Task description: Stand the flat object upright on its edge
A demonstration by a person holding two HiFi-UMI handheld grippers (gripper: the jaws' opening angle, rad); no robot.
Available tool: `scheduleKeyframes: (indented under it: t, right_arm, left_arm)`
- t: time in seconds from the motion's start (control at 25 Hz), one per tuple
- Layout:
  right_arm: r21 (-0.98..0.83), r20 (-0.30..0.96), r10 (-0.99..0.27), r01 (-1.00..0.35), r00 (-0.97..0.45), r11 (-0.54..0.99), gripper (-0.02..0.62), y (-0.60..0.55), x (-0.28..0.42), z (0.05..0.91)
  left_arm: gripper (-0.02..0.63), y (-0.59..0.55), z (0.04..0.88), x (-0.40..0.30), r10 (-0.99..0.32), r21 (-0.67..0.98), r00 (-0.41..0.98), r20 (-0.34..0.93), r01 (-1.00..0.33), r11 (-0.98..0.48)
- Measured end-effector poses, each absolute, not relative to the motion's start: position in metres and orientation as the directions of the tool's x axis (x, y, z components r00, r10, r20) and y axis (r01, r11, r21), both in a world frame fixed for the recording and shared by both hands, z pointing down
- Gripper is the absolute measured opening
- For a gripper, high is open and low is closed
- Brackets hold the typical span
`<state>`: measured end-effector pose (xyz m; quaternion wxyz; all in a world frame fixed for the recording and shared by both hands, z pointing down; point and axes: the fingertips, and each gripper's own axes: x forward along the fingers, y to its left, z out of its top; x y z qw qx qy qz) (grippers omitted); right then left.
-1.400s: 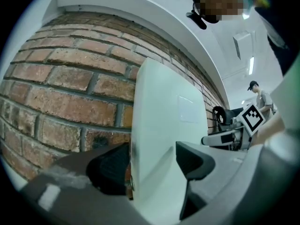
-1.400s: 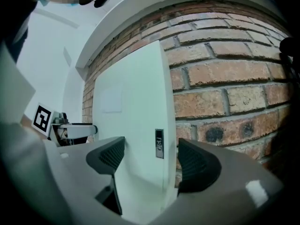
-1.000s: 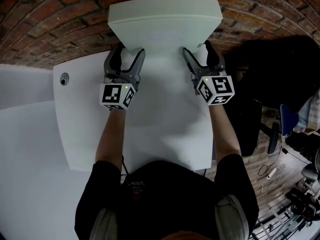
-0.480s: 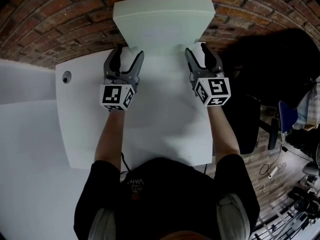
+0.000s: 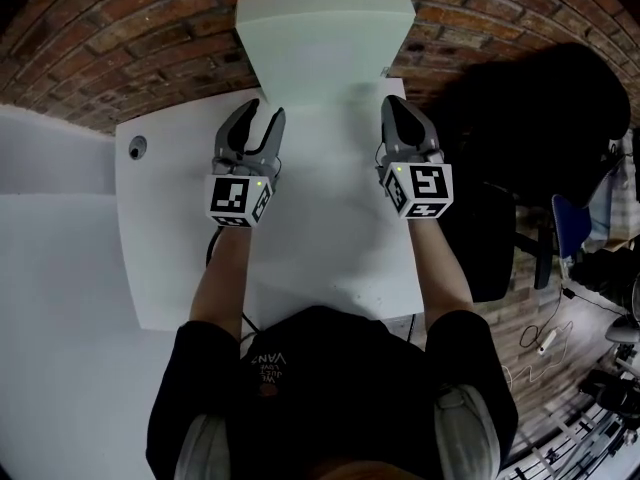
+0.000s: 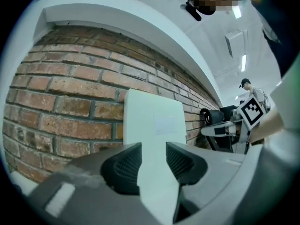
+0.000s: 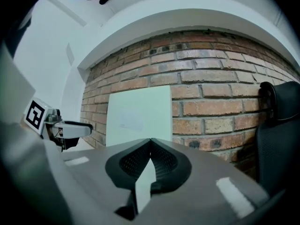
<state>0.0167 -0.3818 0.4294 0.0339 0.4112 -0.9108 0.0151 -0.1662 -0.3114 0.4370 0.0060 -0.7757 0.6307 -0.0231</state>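
The flat object is a pale board (image 5: 325, 38) that stands on its lower edge at the table's far end and leans on the brick wall (image 5: 120, 28). It shows straight ahead in the left gripper view (image 6: 154, 121) and the right gripper view (image 7: 138, 118). My left gripper (image 5: 252, 116) sits a little short of the board's lower left corner; its jaws are closing with a gap left and only table between them (image 6: 153, 161). My right gripper (image 5: 398, 108) rests near the lower right corner, apart from the board, jaws shut on nothing (image 7: 151, 146).
The white table (image 5: 330, 228) has a round cable hole (image 5: 137, 148) at its left rear. A second white surface (image 5: 50, 268) adjoins on the left. A black chair (image 5: 520, 138) stands right of the table, close to the wall.
Both grippers have drawn back from the board's lower corners toward me. The right jaws closed fully and the left jaws narrowed. The board now stands steeper against the wall.
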Motion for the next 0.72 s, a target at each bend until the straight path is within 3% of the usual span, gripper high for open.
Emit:
scheduleKeyframes:
  t: [0.4, 0.72]
  right_arm:
    - [0.008, 0.063, -0.747, -0.748, -0.662, 0.664, -0.002, -0.347, 0.025, 0.413]
    - [0.015, 0.052, -0.764, -0.764, -0.643, 0.645, -0.002, -0.319, 0.025, 0.401]
  left_arm:
    - [0.000, -0.279, 0.419, -0.153, -0.972, -0.067, 0.234, 0.007, -0.970, -0.234]
    - [0.000, -0.250, 0.410, -0.149, -0.961, -0.048, 0.277, -0.003, -0.960, -0.277]
